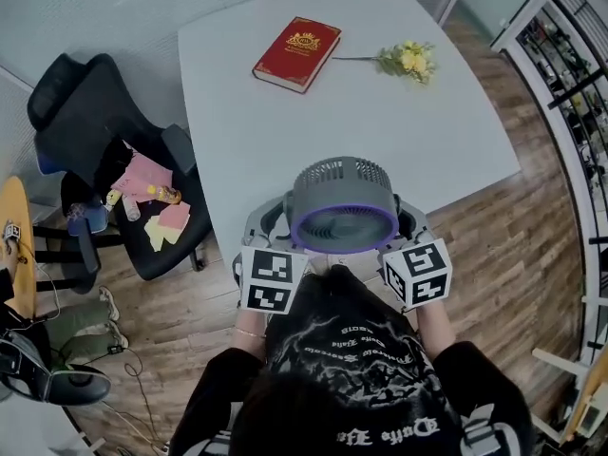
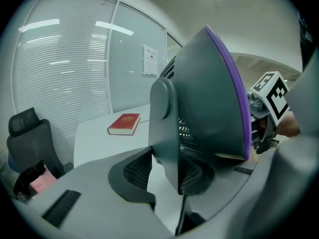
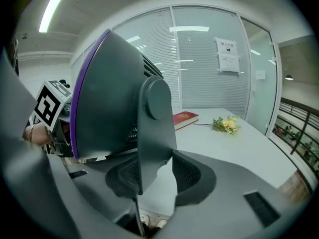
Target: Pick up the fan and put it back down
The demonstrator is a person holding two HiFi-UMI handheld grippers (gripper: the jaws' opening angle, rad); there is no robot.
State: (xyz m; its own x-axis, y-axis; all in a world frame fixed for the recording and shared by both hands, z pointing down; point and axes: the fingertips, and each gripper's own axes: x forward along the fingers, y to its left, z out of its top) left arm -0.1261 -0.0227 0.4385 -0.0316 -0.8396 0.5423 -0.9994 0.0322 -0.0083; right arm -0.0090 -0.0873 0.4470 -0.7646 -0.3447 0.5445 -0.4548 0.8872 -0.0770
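My left gripper and right gripper each pinch a side arm of the fan, which looks lifted off the table; put-down left.

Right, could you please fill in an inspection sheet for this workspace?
Surface: white table, mostly bare.
Job's things: grey fan with purple rim, held at the table's near edge.
Clutter: red book and yellow flowers at far end.
Grippers: left hand-held gripper and right hand-held gripper each clamp a side arm of the fan.
Cables: loose cable on the floor.
Surroundings: black chair with odds and ends; wood floor.
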